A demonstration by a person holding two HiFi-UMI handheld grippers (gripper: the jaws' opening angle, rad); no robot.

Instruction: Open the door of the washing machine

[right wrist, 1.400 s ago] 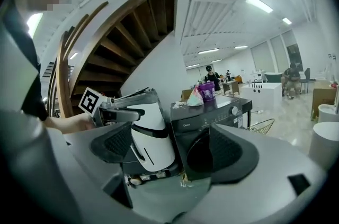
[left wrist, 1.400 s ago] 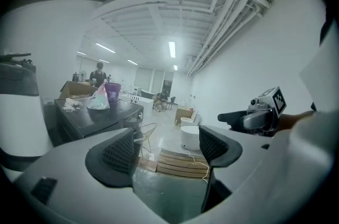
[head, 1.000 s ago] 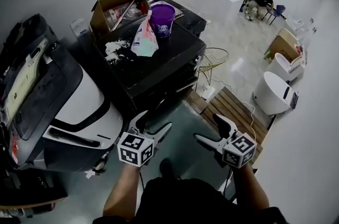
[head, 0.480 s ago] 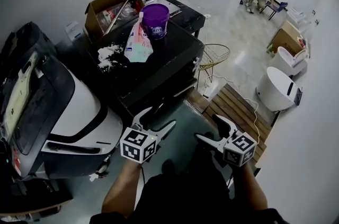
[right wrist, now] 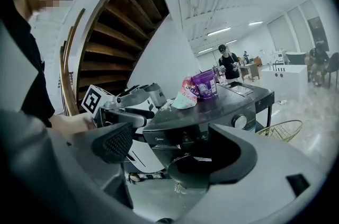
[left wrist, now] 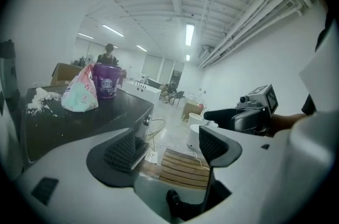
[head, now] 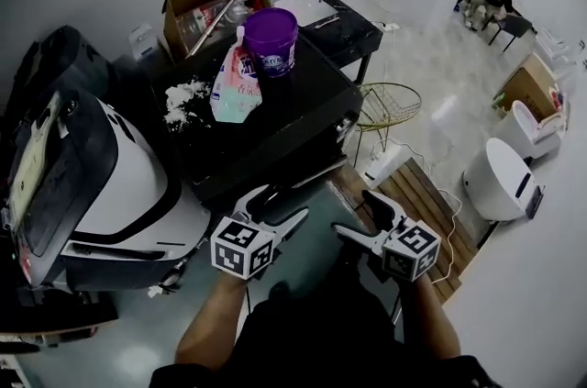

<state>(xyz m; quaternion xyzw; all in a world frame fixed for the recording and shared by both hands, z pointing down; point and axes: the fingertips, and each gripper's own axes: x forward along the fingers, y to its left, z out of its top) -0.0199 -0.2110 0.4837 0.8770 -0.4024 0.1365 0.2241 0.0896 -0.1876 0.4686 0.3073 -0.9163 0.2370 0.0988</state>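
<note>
A dark front-loading washing machine (head: pixel 275 116) is seen from above, just ahead of two hand-held grippers; its round door (right wrist: pixel 193 164) is set in the front face, below the near edge of the top, and appears shut; in the right gripper view it is framed between the jaws but not yet reached; a purple bucket (head: pixel 271 38) stands near the far edge of the top, with a pale bag (head: pixel 234 83) leaning against it; the step in hand is judged to be the approach; it would be done well if one gripper were brought level with the door's rim, the handle or recess found first (it cannot be made out here), the jaws closed firmly on it, and the pull made outward along the hinge's arc, not straight back; both forearms are stretched forward from the bottom of the head view, side by side, marker cubes up, tips angled slightly toward each other; the left gripper (head: pixel 280 205) is held with jaws wide apart and nothing between them, only a slatted wooden platform (left wrist: pixel 180 167) on the floor beyond; the right gripper (head: pixel 356 214) is likewise spread wide and grips nothing
</note>
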